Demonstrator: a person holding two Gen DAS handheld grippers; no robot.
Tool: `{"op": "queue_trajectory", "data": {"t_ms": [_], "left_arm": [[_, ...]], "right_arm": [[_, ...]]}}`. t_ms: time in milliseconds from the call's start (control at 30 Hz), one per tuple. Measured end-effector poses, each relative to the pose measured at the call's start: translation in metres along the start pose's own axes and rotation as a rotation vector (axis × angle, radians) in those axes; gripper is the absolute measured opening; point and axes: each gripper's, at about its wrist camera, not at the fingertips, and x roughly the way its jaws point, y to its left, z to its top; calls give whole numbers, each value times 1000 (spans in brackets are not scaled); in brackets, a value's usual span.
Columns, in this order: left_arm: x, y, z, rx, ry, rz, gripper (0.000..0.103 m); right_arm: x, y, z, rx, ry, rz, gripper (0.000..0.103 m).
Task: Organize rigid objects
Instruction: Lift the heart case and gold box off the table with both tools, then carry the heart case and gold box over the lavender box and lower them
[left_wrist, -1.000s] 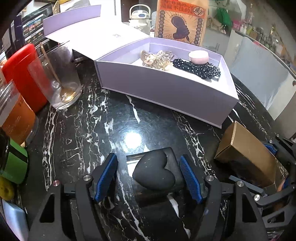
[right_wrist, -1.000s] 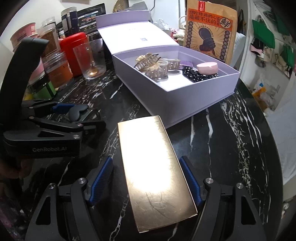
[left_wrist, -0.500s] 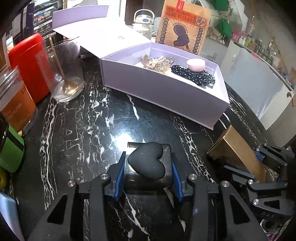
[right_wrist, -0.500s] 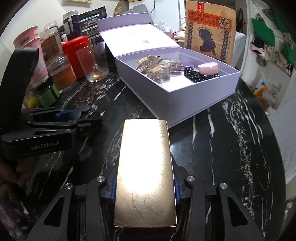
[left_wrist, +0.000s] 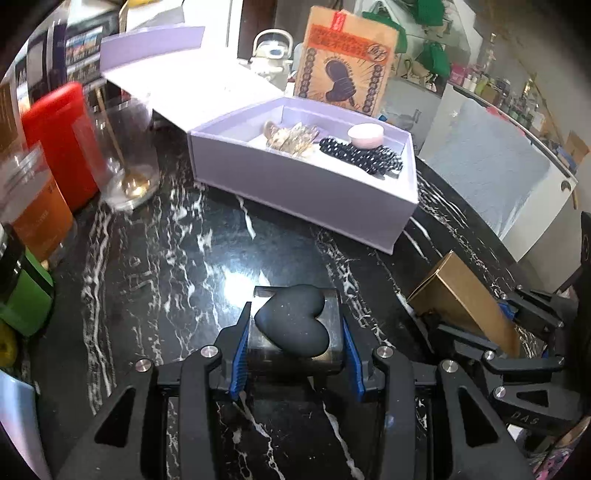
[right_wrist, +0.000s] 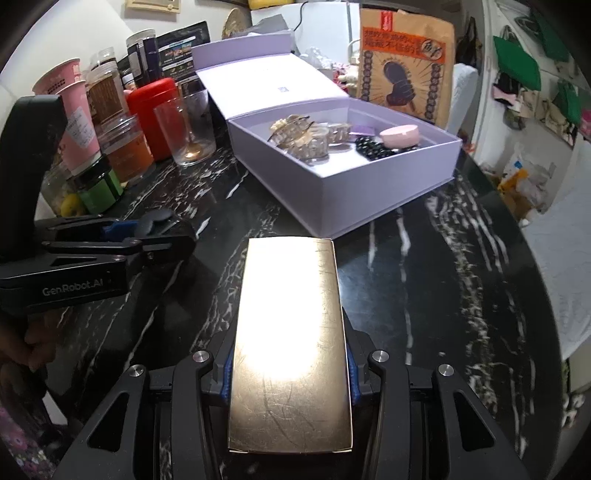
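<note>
Left wrist view: the left gripper has its blue-padded jaws closed against both sides of a small dark square case topped with a matte black heart-shaped piece, held just above the black white-veined marble tabletop. Beyond it, at middle distance, sits the open lilac rectangular cardboard box, its lid folded back to the far left. Inside lie a translucent beige hair claw, a black beaded band and a small round pink dish, the dish resting at the band's far edge. To the left stand a clear drinking glass and a red cylindrical tin. At near right, the right gripper holds the gold box.

Right wrist view: the right gripper is clamped on the long sides of a flat gold metallic rectangular box, which points toward the lilac box's near corner. The left gripper appears at left, carrying the heart-topped case. Behind the lilac box stands an orange printed paper bag. Jars and pink paper cups crowd the far left.
</note>
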Motion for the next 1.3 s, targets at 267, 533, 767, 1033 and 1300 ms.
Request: {"op": "queue_trajectory", "data": {"t_ms": [267, 533, 767, 1033, 1300], "left_arm": [[-16, -20, 10, 42, -37, -42, 42], [-19, -36, 17, 72, -44, -71, 42], [-19, -42, 29, 88, -46, -89, 42], [-22, -43, 48, 98, -65, -98, 42], [-23, -43, 65, 108, -87, -98, 42]], "right_arm": [[-23, -7, -4, 8, -25, -3, 43], [-33, -7, -4, 12, -40, 3, 43], [-35, -12, 3, 24, -41, 13, 43], [-38, -16, 19, 17, -50, 33, 43], [-41, -23, 43, 34, -66, 111, 43]]}}
